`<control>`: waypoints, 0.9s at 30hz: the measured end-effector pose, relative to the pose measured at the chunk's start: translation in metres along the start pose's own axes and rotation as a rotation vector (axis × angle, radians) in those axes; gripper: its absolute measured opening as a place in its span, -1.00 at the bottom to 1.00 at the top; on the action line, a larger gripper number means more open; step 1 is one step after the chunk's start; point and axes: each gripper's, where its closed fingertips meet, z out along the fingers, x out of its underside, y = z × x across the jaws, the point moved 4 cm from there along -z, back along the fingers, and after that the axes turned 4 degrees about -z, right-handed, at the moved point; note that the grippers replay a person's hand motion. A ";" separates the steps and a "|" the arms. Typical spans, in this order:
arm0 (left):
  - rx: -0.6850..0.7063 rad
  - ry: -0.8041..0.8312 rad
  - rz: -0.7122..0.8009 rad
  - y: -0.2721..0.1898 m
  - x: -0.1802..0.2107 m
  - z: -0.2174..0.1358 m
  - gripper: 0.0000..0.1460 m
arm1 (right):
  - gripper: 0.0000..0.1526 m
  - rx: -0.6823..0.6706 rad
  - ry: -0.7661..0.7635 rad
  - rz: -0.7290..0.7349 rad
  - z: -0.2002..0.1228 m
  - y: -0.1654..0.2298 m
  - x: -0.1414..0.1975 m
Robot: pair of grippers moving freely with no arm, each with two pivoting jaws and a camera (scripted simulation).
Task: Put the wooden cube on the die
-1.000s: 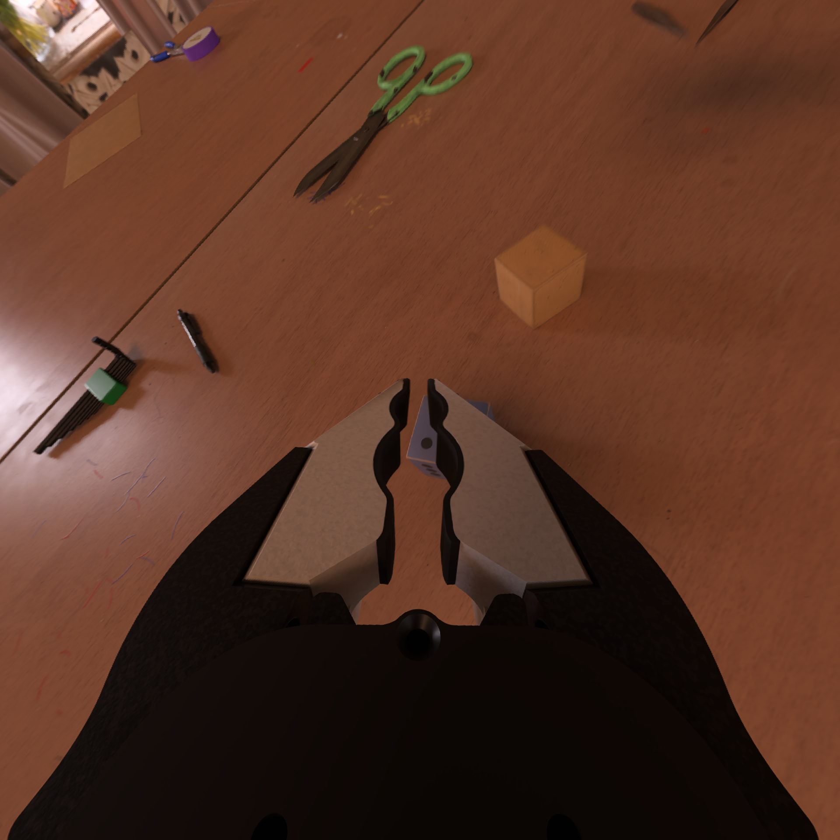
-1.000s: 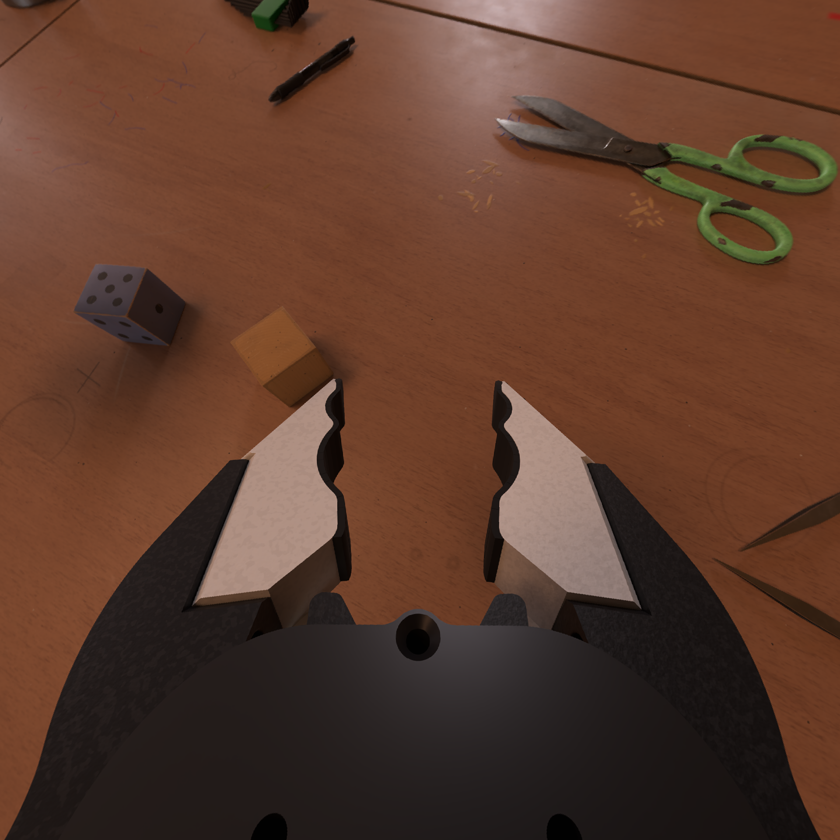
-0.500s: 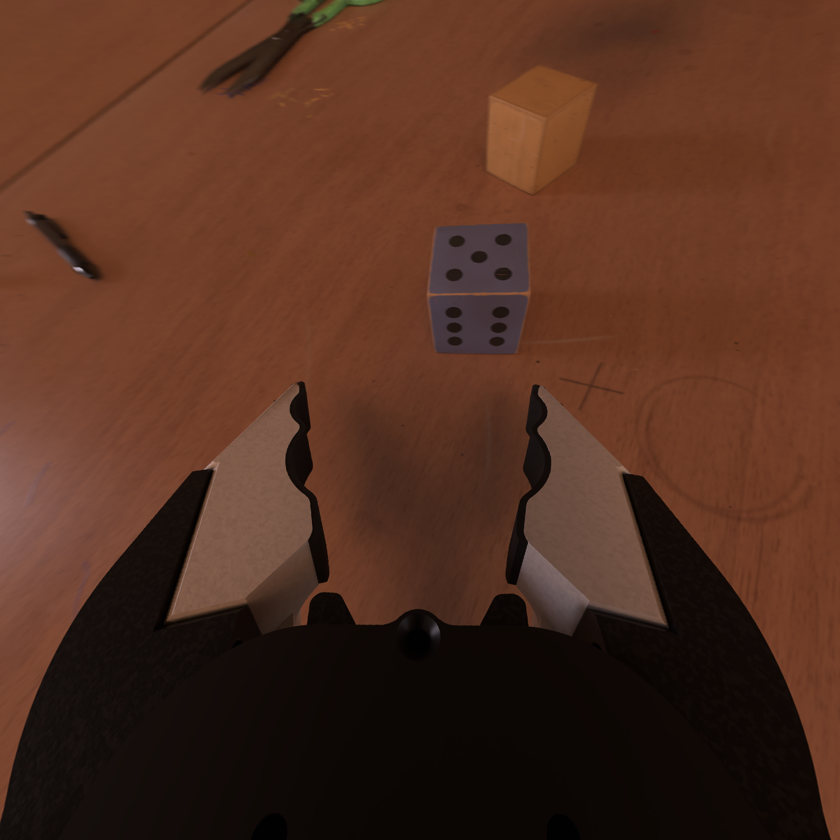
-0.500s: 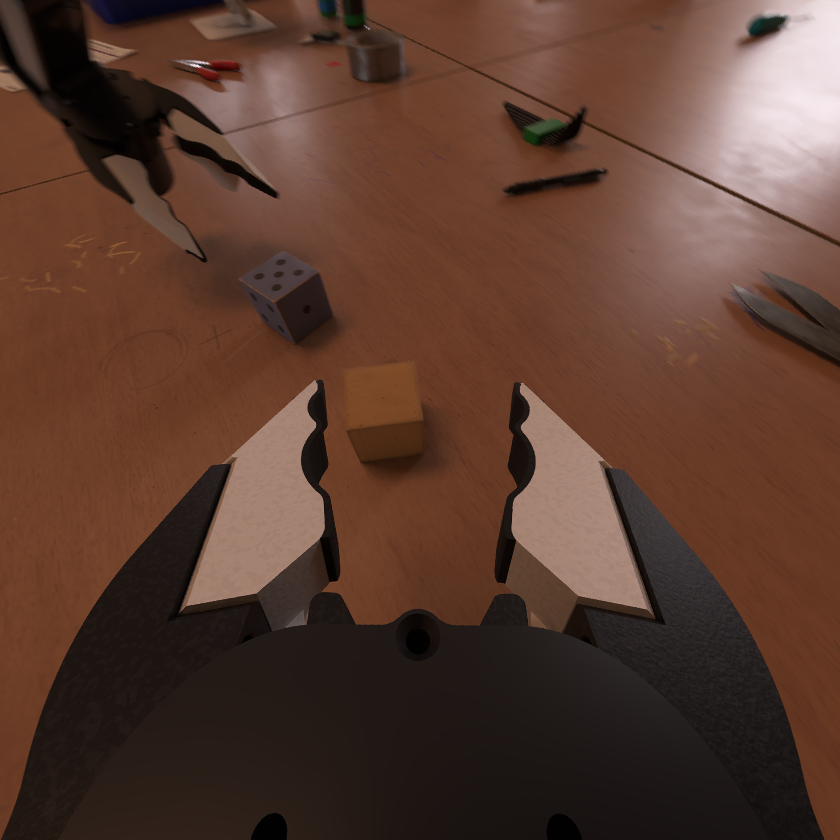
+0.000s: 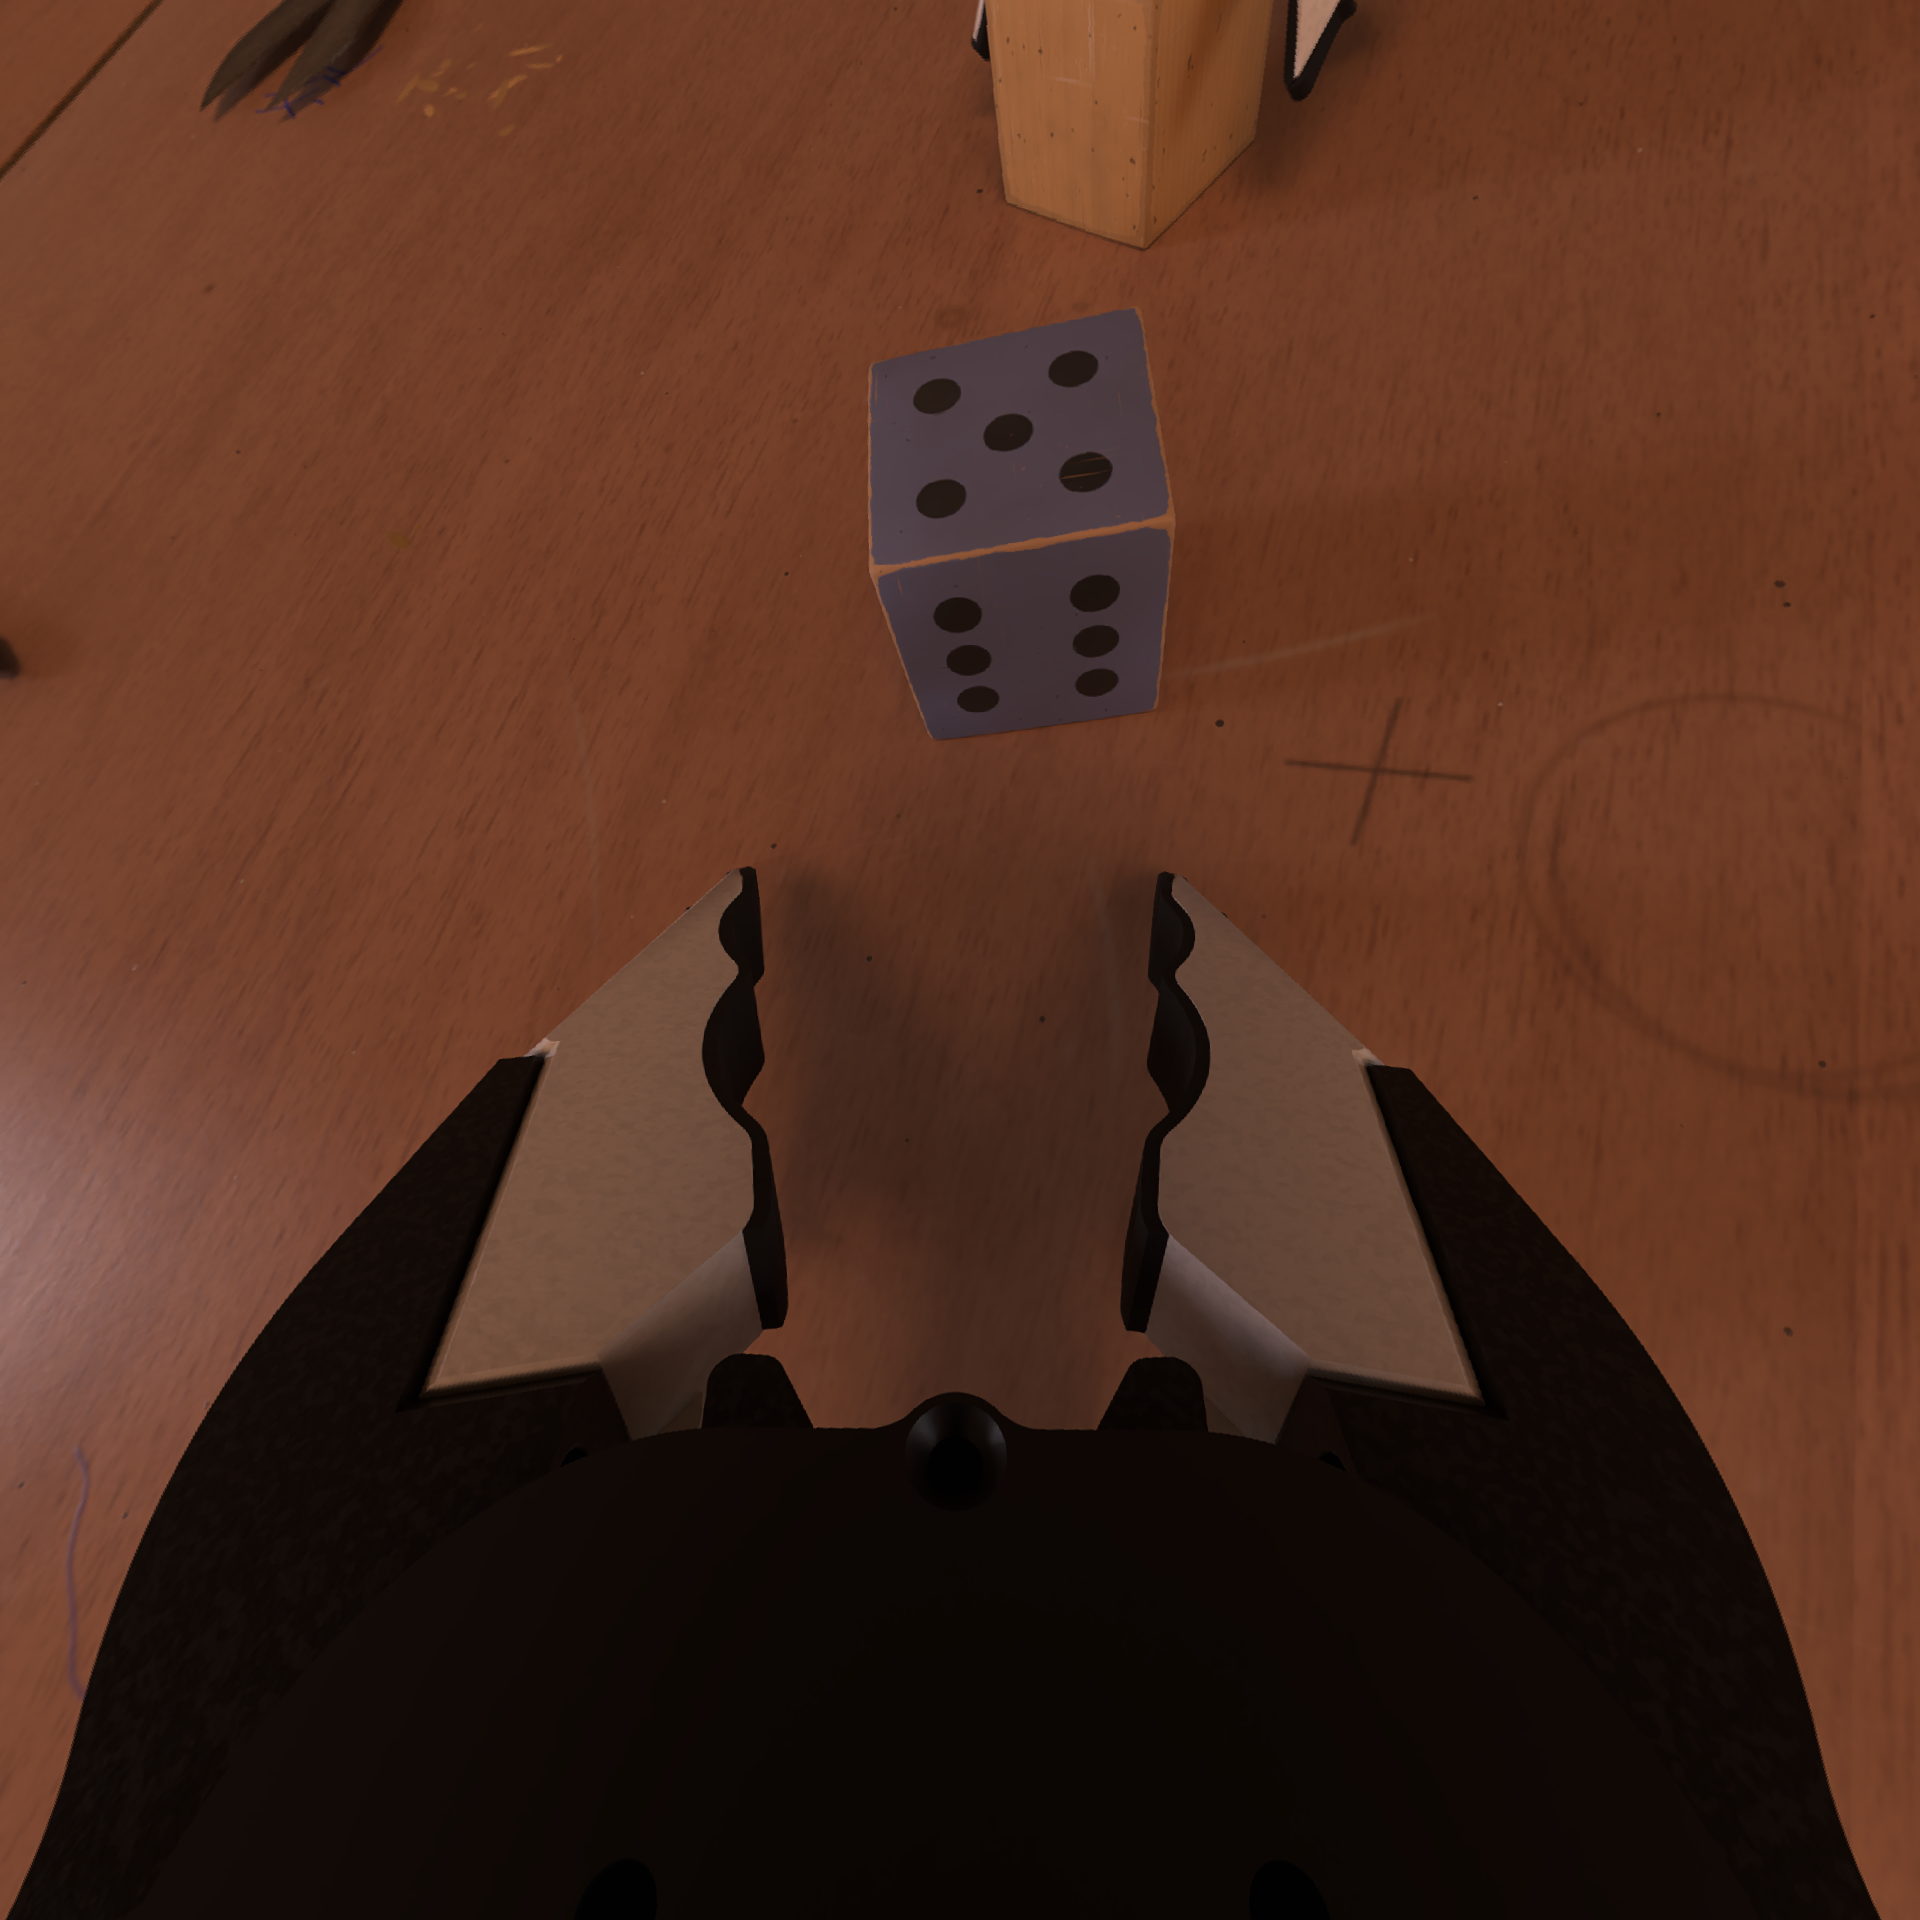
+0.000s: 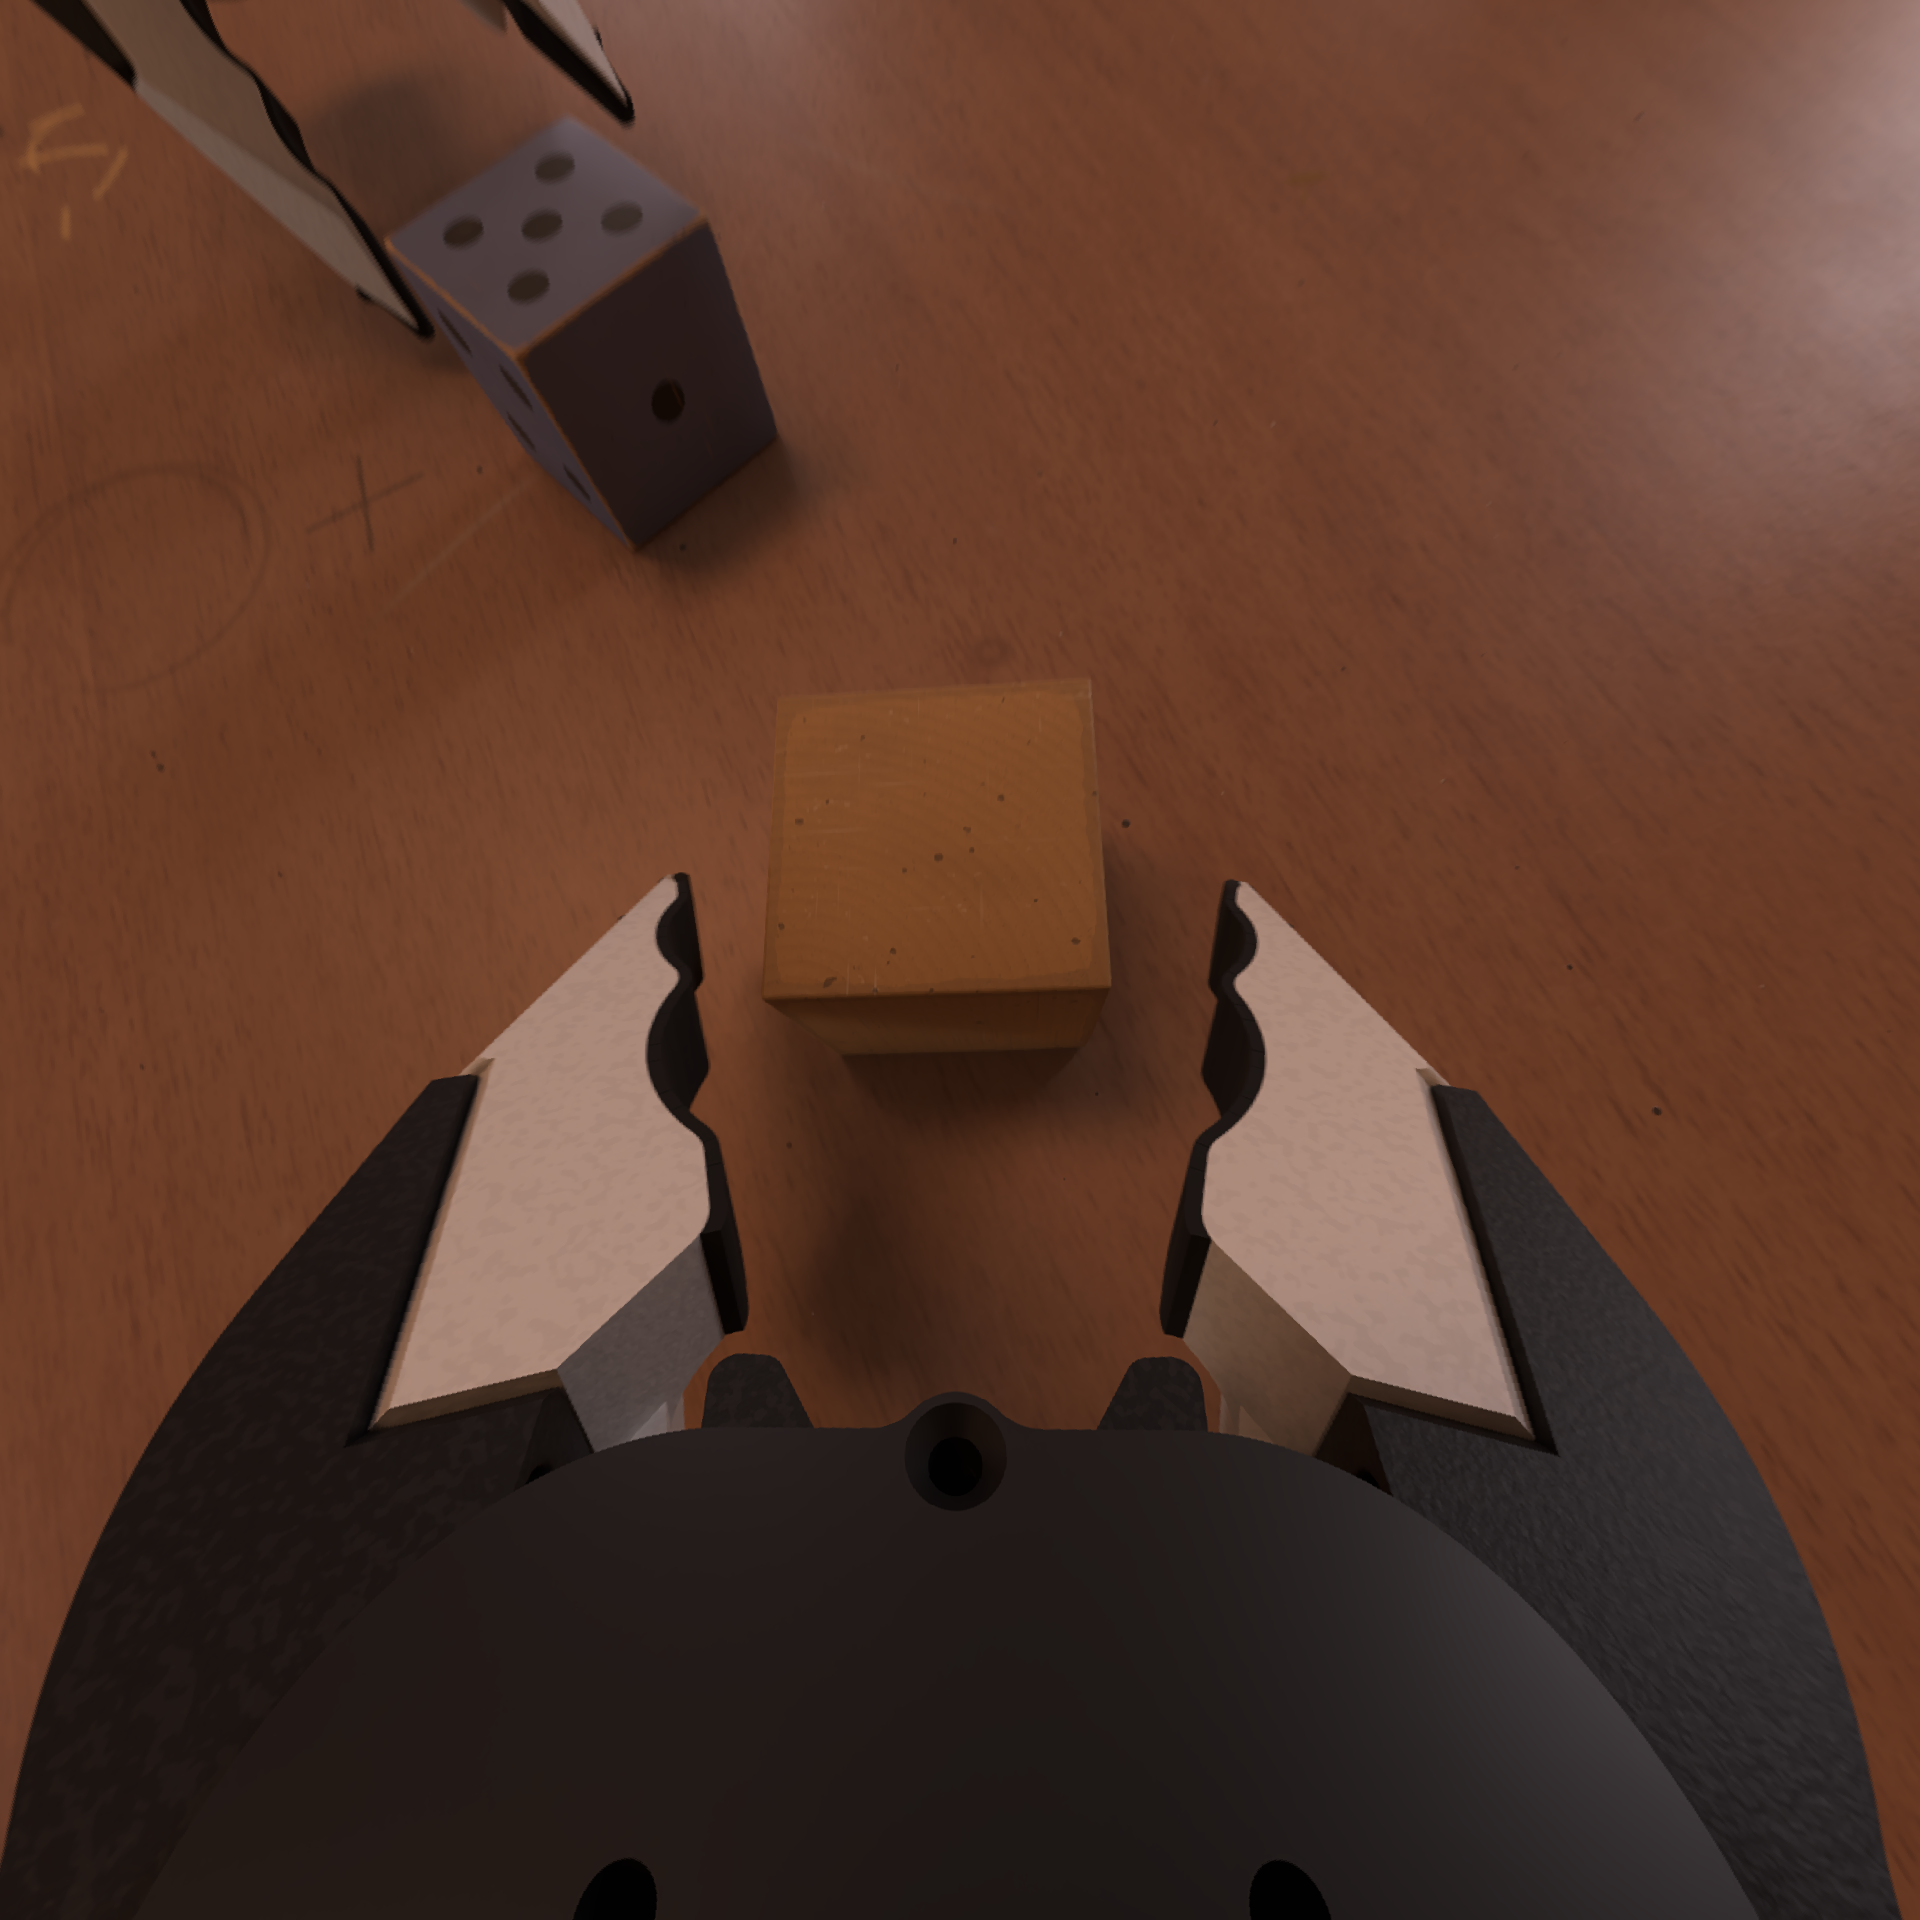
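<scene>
The wooden cube point(image 6: 935, 852) stands on the brown table just ahead of my right gripper point(image 6: 956, 883), which is open and empty, with its fingertips either side of the cube's near end. The grey die point(image 5: 1018, 520), five dots up, stands ahead of my left gripper point(image 5: 956, 878), which is open and empty, short of the die. In the left wrist view the cube point(image 5: 1122, 104) stands beyond the die, with the right gripper's fingertips point(image 5: 1314, 42) beside it. In the right wrist view the die point(image 6: 592, 322) is at upper left, with the left gripper's fingers point(image 6: 281, 187) beside it.
Dark scissor blades point(image 5: 291, 52) lie at the top left of the left wrist view. A pencilled cross point(image 5: 1377, 774) and circle point(image 5: 1745, 894) mark the table right of the die. A table seam runs at the far top left.
Both grippers have come lower and closer. The left one has neared the die and narrowed a little. The right one has closed in on the cube, its tips now flanking it.
</scene>
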 end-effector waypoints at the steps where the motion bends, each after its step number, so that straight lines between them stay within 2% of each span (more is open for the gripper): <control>1: -0.005 0.006 0.004 0.000 0.000 -0.002 0.01 | 0.22 -0.008 0.015 -0.006 0.001 0.000 0.003; 3: -0.033 0.043 0.015 0.002 -0.001 -0.012 0.00 | -0.19 -0.036 0.019 -0.004 0.000 0.002 0.004; 6: -0.161 0.051 -0.012 0.013 -0.003 -0.041 0.00 | -0.18 -0.036 -0.046 0.011 -0.011 0.003 -0.012; 8: -0.233 0.030 -0.029 0.022 -0.005 -0.059 0.00 | -0.18 -0.048 -0.150 -0.010 -0.021 0.010 -0.044; 11: -0.291 -0.006 -0.067 0.033 -0.008 -0.078 0.00 | -0.18 -0.172 -0.298 -0.126 -0.016 0.043 -0.103; 13: -0.304 -0.028 -0.108 0.038 -0.009 -0.084 0.00 | -0.18 -0.249 -0.261 -0.278 0.002 0.069 -0.127; 15: -0.302 -0.040 -0.129 0.039 -0.010 -0.085 0.00 | -0.18 -0.286 -0.149 -0.420 0.024 0.085 -0.139; 17: -0.304 -0.035 -0.130 0.039 -0.011 -0.085 0.00 | -0.18 -0.308 -0.062 -0.492 0.040 0.088 -0.146; 23: -0.275 -0.029 -0.083 0.029 -0.015 -0.083 0.00 | -0.18 -0.472 0.019 -0.471 0.058 0.069 -0.147; 27: -0.274 -0.040 -0.079 0.027 -0.018 -0.083 0.00 | -0.18 -0.529 0.040 -0.485 0.065 0.065 -0.143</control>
